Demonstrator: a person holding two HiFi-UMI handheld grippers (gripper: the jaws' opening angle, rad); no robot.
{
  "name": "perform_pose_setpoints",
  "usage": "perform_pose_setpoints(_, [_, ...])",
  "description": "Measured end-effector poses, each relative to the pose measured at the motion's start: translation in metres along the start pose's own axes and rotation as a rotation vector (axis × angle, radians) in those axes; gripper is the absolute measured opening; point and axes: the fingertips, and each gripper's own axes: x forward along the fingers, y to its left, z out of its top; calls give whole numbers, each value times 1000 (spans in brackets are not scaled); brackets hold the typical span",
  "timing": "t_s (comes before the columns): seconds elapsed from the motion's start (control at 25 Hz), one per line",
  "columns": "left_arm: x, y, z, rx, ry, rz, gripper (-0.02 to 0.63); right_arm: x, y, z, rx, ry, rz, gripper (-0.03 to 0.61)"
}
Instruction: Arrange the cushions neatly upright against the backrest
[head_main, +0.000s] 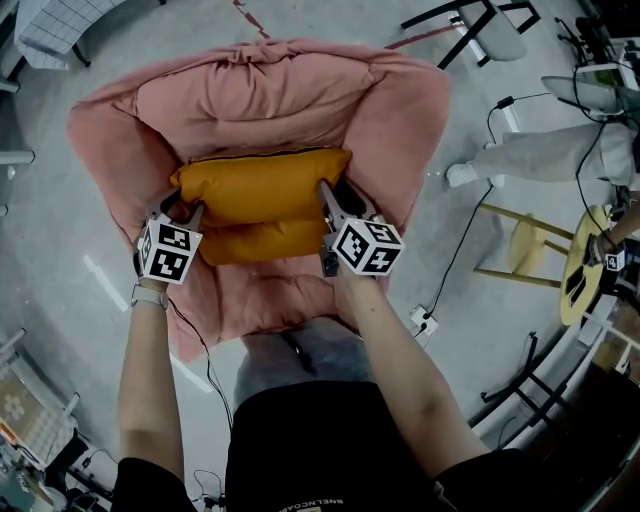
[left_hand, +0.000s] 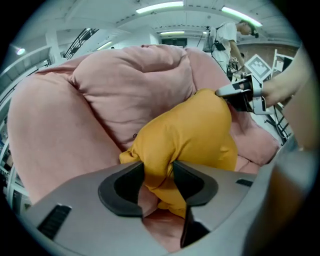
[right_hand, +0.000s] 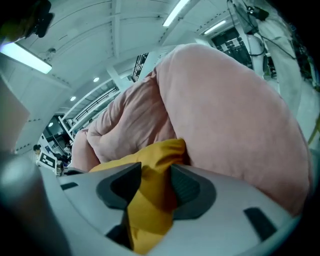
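On the armchair (head_main: 260, 100), left hand-held gripper (head_main: 185, 207) and right hand-held gripper (head_main: 332, 195) pinch the orange cushion (head_main: 260, 185), lying crosswise.

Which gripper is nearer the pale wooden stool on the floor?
Right. The right gripper pinches the orange fabric cushion on the stool side; the left gripper pinches its far end.

Armchair (head_main: 260, 100): upholstered in pink cloth, matt, soft nap, heavily creased.
Upper cushion (head_main: 260, 185), lower cushion (head_main: 255, 242): covered in mustard cloth, matt, smooth weave.
Left gripper (left_hand: 158, 170), right gripper (right_hand: 156, 175): bodies moulded in grey matt plastic; pads (right_hand: 185, 190) black, matt, ribbed.
Floor (head_main: 500, 330): pale, smooth, faintly glossy.
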Motion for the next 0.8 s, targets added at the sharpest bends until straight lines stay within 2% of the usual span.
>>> perform_pose_setpoints(0.12, [-17,-2,-2,-4,-20,2,223,-12,9,10,-112,8,29,193])
perform_pose_setpoints(0.24, [-39,-6,-5,-21,-42,32,230,-25,24,11,-266,42,75,201])
perform_pose_setpoints(0.36, [-58,-17,-4,-110,-85,24,230,-32,33,-12,-434,157,112,218])
perform_pose_setpoints(0.4, [-58,-27,-7,-111,-86,7,229,-34,32,-22,-484,198,112,218])
perform_pose_setpoints(0.48, [-47,-48,-17,-58,-54,-10,213,-35,26,-40,-561,270,91,218])
perform_pose_setpoints(0.6, [-23,-59,-29,-14,4,24,106,-24,17,-57,-633,337,43,218])
perform_pose_setpoints(0.8, [-1,-45,-25,-99,7,52,77,-2,18,-47,-645,346,-2,213])
